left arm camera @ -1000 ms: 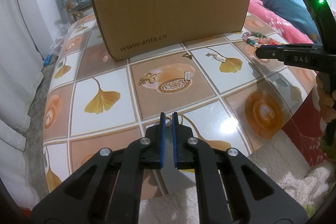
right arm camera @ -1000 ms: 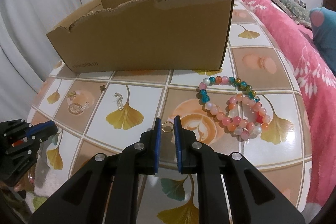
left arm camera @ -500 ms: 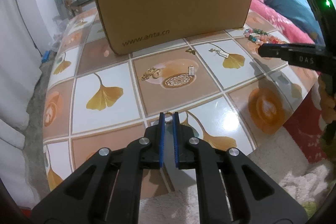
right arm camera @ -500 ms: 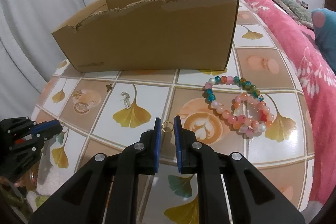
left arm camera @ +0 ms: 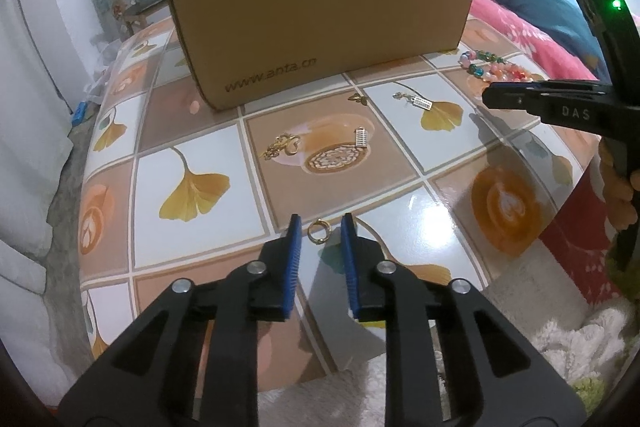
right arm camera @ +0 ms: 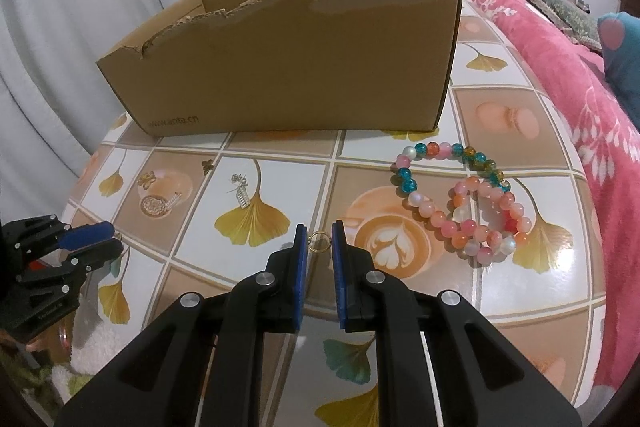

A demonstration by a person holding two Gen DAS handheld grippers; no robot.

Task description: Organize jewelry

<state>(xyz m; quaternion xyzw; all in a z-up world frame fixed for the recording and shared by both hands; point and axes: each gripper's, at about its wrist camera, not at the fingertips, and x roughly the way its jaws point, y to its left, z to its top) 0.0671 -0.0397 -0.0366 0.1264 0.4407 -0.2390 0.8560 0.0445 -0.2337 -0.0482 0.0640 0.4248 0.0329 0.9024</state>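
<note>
Left wrist view: left gripper (left arm camera: 319, 227), jaws just opening, straddles a gold ring (left arm camera: 319, 231) unpinched, while the right gripper (right arm camera: 319, 235) nips its small ring (right arm camera: 319, 241), ready for boxing.

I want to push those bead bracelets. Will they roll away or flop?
The bead bracelets would probably flop and bend, since they lie in loose, overlapping loops. The round, glossy beads may slide on the shiny table, likely not far.

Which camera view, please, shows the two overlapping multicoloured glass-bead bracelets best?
The right wrist view: the beaded bracelets lie whole on the tiled tabletop. The left wrist view shows them small, far off, partly hidden behind the right gripper.
</note>
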